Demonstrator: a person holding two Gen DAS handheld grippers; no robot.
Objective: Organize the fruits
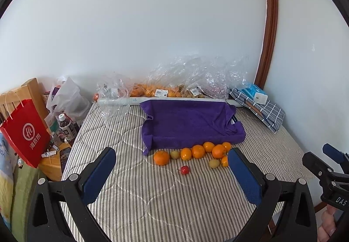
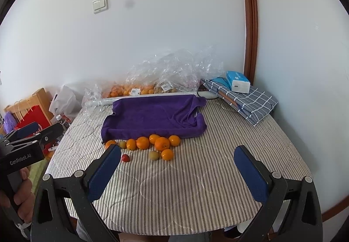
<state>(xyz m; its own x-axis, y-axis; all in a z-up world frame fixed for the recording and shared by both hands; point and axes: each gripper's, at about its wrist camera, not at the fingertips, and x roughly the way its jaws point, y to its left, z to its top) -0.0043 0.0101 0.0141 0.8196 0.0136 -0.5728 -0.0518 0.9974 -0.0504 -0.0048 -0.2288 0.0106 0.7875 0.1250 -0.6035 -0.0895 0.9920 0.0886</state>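
Observation:
Several oranges (image 1: 198, 151) (image 2: 142, 143) lie in a loose row on the striped table cover, right in front of a tray draped in a purple towel (image 1: 187, 124) (image 2: 152, 117). Two small yellow-green fruits (image 1: 214, 163) (image 2: 153, 155) and one small red fruit (image 1: 185, 170) (image 2: 125, 157) lie among them. My left gripper (image 1: 172, 168) is open and empty, held back from the fruit. My right gripper (image 2: 176, 165) is open and empty, also short of the fruit. The right gripper also shows at the right edge of the left wrist view (image 1: 331, 165).
Clear plastic bags with more oranges (image 1: 152, 91) (image 2: 130, 90) and a white tube (image 1: 122, 101) lie behind the tray against the wall. A folded checked cloth (image 1: 261, 109) (image 2: 246, 100) with a blue box sits back right. A red paper bag (image 1: 26, 133) and bottles stand left of the table.

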